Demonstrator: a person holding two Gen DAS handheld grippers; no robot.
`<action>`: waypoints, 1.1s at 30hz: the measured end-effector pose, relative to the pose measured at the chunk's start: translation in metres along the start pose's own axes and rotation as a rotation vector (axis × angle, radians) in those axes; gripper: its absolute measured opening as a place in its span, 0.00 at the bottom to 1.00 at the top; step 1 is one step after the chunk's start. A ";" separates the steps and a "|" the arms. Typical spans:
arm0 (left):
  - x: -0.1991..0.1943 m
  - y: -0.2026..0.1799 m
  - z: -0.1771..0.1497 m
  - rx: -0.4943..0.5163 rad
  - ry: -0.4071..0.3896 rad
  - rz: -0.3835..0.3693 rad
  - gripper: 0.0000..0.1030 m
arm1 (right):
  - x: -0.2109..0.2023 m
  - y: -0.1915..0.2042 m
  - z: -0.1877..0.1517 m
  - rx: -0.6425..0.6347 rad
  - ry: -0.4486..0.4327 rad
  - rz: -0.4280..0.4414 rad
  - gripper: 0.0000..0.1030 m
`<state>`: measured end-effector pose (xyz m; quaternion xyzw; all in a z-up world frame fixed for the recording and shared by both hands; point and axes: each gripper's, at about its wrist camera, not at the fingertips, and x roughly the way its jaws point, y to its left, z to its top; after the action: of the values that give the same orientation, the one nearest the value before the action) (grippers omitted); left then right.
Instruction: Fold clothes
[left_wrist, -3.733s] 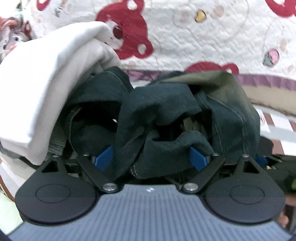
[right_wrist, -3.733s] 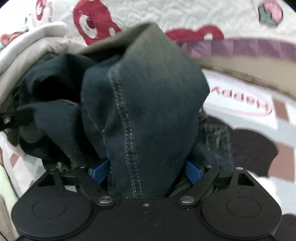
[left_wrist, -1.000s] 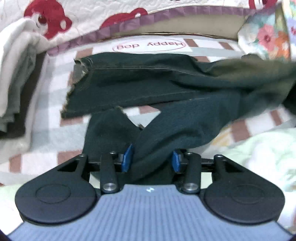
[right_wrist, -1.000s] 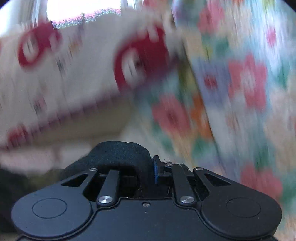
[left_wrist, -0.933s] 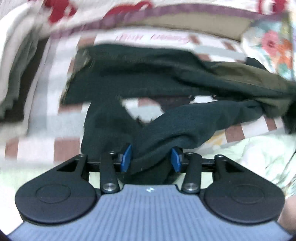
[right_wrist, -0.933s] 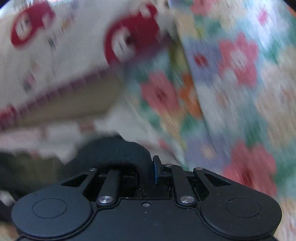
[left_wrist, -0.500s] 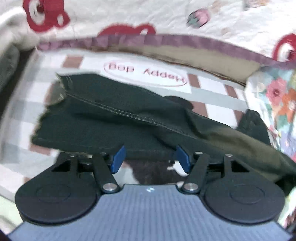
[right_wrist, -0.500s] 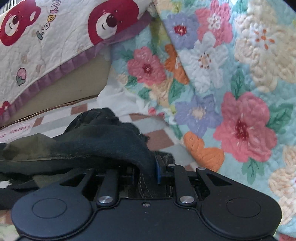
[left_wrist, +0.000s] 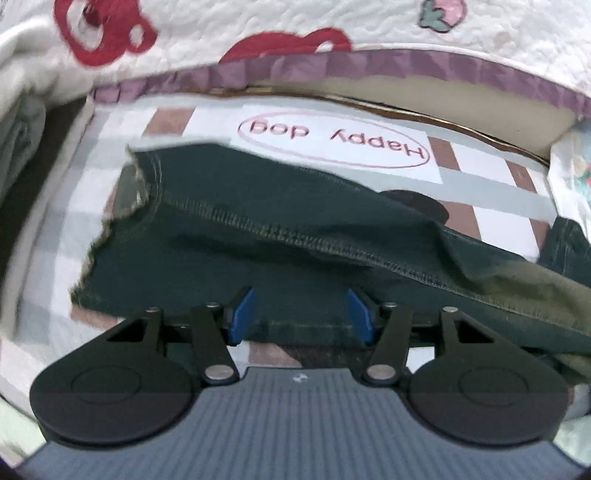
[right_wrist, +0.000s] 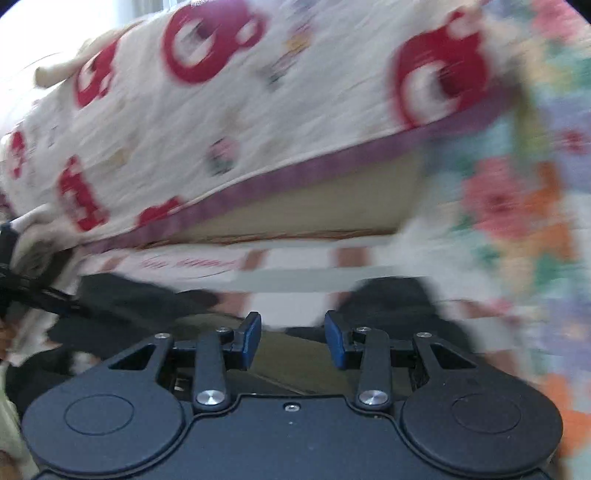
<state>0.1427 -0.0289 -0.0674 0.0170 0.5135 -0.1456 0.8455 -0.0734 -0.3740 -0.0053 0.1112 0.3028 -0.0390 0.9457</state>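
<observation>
Jeans (left_wrist: 280, 236), one pair, lie flat; left gripper (left_wrist: 301, 314) and right gripper (right_wrist: 293, 339) both gape.

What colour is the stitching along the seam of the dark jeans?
Light tan stitching on dark denim jeans, clearest in the left wrist view.

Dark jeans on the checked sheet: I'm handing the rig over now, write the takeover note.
Left gripper: open, holding nothing, low over the near edge of the dark jeans.
Right gripper: open, holding nothing; that view is motion-blurred, with dark cloth below the fingers.
Jeans: lying stretched across the checked sheet below the "Happy dog" print, frayed hem to the left, the rest running off to the right.
Done: jeans laid out and out of both grippers.
Left: no fold shows yet. Probably regrasp the hem end and fold it toward the other end.
</observation>
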 end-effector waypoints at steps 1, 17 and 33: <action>0.000 0.003 -0.001 -0.008 0.003 -0.005 0.53 | 0.017 0.009 0.008 -0.009 0.026 0.035 0.42; -0.012 0.055 -0.014 -0.053 0.024 0.014 0.54 | 0.227 0.080 0.025 -0.002 0.603 0.139 0.71; -0.015 0.043 -0.019 -0.092 0.010 -0.034 0.55 | 0.120 0.069 0.013 0.127 0.260 0.400 0.04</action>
<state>0.1314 0.0190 -0.0682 -0.0300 0.5239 -0.1358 0.8403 0.0416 -0.3104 -0.0514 0.2321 0.3909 0.1446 0.8789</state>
